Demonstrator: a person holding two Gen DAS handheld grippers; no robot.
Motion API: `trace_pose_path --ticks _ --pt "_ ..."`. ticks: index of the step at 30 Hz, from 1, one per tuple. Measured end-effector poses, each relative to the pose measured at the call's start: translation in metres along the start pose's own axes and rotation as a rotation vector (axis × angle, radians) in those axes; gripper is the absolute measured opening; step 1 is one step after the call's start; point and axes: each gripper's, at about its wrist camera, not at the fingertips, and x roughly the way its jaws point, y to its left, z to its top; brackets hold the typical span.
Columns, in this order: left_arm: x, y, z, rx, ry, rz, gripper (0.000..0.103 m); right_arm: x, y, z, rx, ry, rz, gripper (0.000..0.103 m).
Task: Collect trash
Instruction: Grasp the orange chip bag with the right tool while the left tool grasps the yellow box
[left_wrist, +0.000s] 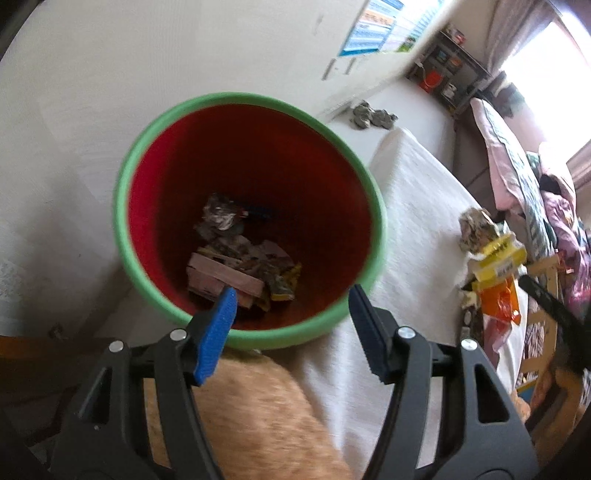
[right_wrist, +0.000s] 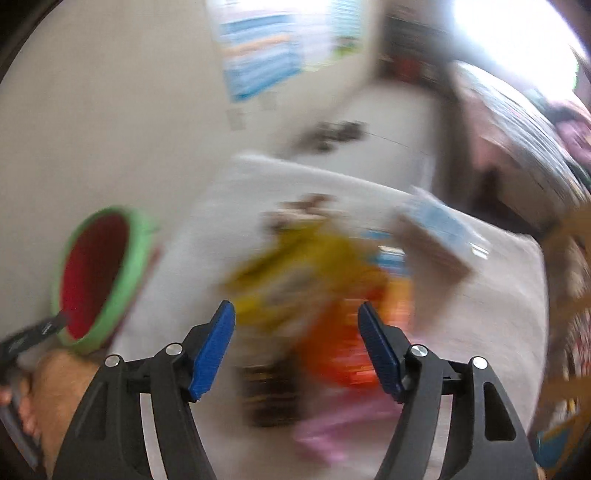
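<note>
Here, line by line, is what your two cameras show.

Left hand-held gripper (left_wrist: 291, 306): you hold it with its blue fingers spread wide and nothing between them; it hangs over the near rim of the bin, looking down into it.
Bin (left_wrist: 255, 99): green rim, red inside, standing at the left edge of the white-covered surface, close to the pale wall.
Trash in the bin (left_wrist: 240, 266): crumpled paper, a pinkish flat carton and a yellow wrapper lie on the bottom.
Trash pile (left_wrist: 491, 258): to the right of the bin and apart from it, on the white cloth (left_wrist: 413, 206); a crumpled grey-brown wad sits at the far end, then a yellow box, then an orange bag nearer you.
Right hand-held gripper (right_wrist: 296, 325): its blue fingers are also spread and grip nothing; it hangs above the pile, with the yellow and orange pieces (right_wrist: 314, 273) showing between the fingers. This view is heavily blurred, so the separate items cannot be made out.
Bin, seen from the right side (right_wrist: 110, 280): at the far left of the cloth, with the tip of your left hand-held gripper by its near rim.
Poster (left_wrist: 373, 26): on the wall beyond the bin.
</note>
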Motion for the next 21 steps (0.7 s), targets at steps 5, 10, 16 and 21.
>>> trace_pose_path --ticks 5,10,16,21 --pt "0.004 -0.037 -0.008 0.086 0.029 -0.02 0.06 0.036 -0.04 0.003 0.102 0.113 0.015 0.069" --pt "0.008 -0.086 -0.016 0.207 0.049 -0.05 0.066 0.034 -0.046 -0.005 0.144 0.131 0.113 0.049" --pt "0.024 -0.154 -0.022 0.398 0.068 -0.091 0.066 -0.023 -0.07 -0.032 0.189 0.006 0.194 0.045" --pt "0.039 -0.201 -0.015 0.546 0.036 -0.092 0.073 -0.065 -0.11 -0.066 0.26 -0.087 0.165 0.046"
